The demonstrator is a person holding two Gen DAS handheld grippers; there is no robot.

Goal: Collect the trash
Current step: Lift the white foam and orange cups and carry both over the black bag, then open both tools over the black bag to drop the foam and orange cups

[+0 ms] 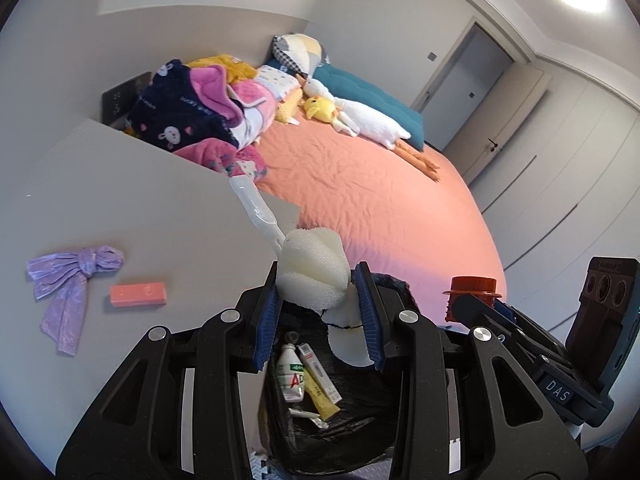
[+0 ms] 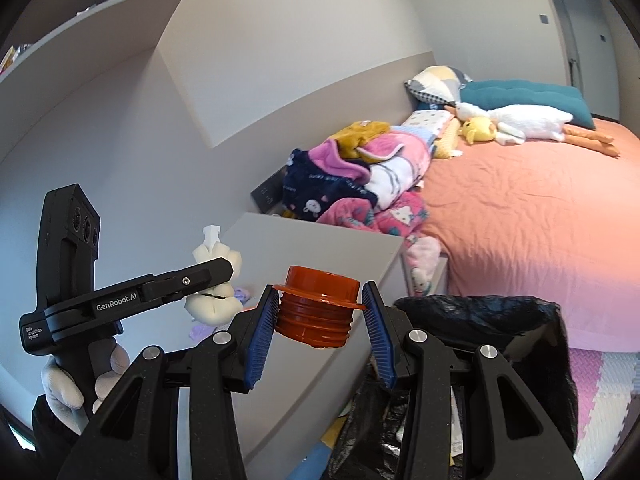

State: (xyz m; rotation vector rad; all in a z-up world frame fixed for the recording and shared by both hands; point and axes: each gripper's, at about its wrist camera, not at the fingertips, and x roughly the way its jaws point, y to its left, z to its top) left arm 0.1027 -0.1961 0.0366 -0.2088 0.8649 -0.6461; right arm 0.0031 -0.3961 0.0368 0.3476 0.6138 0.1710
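left gripper (image 1: 318, 312) clamps sponge brush (image 1: 310, 276); right gripper (image 2: 320, 320) clamps orange cap (image 2: 318, 304)

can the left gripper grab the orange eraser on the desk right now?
Probably not yet. The left hand-held gripper is shut on the sponge brush above the bin bag. The eraser lies unobstructed on the desk, beside the purple bow.

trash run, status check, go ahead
Left gripper shut on sponge brush, over the trash bag. Right gripper shut on orange cap. Nothing blocking.
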